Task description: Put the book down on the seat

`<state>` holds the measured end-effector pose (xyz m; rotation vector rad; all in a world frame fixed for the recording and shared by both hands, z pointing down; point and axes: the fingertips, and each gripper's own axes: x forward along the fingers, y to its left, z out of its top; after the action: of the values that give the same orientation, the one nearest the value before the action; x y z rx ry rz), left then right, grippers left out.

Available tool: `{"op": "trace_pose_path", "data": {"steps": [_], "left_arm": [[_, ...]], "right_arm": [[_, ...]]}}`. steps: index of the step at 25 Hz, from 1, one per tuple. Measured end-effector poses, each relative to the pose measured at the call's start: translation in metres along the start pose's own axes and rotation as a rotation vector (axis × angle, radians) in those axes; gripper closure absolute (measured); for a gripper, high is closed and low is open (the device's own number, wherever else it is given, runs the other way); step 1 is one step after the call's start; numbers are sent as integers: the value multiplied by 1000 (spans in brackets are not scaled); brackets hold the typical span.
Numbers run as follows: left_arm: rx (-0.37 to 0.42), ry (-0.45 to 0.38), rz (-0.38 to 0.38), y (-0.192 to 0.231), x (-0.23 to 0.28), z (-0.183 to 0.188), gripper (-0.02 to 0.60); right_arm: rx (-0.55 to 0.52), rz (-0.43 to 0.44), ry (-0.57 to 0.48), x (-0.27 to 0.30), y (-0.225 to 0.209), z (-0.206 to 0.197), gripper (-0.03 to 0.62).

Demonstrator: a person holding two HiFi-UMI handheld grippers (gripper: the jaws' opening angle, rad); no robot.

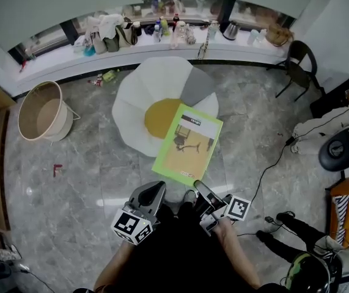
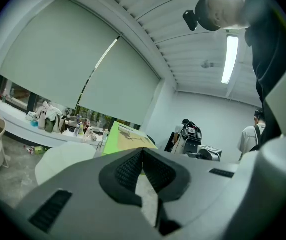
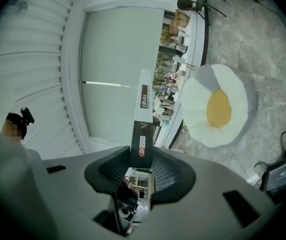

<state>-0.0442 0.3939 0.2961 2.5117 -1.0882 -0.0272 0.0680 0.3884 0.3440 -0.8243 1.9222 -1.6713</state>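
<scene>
The book (image 1: 188,143) has a green border and a tan cover. My right gripper (image 1: 200,190) is shut on its near edge and holds it out flat over the floor. The far corner of the book overlaps the yellow centre of the seat (image 1: 156,87), a white cushion shaped like a fried egg. In the right gripper view the book's dark spine (image 3: 143,126) stands clamped between the pads of the right gripper (image 3: 141,156), with the seat (image 3: 218,106) beyond. My left gripper (image 1: 156,191) hangs beside it, shut and empty. The left gripper view shows its closed tips (image 2: 143,151) and the book (image 2: 125,136) ahead.
A round beige basket (image 1: 41,112) stands on the marble floor at the left. A sill (image 1: 162,47) crowded with bottles and bags runs behind the seat. A dark chair (image 1: 299,63), a black stool (image 1: 342,148), floor cables (image 1: 272,163) and an orange bag (image 1: 345,206) lie to the right.
</scene>
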Motion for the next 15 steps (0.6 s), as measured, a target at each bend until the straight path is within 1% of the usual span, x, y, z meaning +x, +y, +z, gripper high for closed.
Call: {"op": "trace_pose_path", "data": {"steps": [3,8,10,13,15], "left_arm": [[7,8,-3,0,2,0,569],[58,31,-14,3,-1,-6,569],[57,28,-21,9,-6,-11,569],[55,31,-28,29,-22,-18,569],[50,33,-31,35,-29,-21,569]], "right_arm": [[-24,-18,-1,-1,-1,1,448],[-32,-32,-19,4,-8,1,448],[-45,-33,-25,10,-12,-2,448],[-57,-32,-32,30,-14,-19,448],[-54,-36,-33,35,-15,-25,448]]}}
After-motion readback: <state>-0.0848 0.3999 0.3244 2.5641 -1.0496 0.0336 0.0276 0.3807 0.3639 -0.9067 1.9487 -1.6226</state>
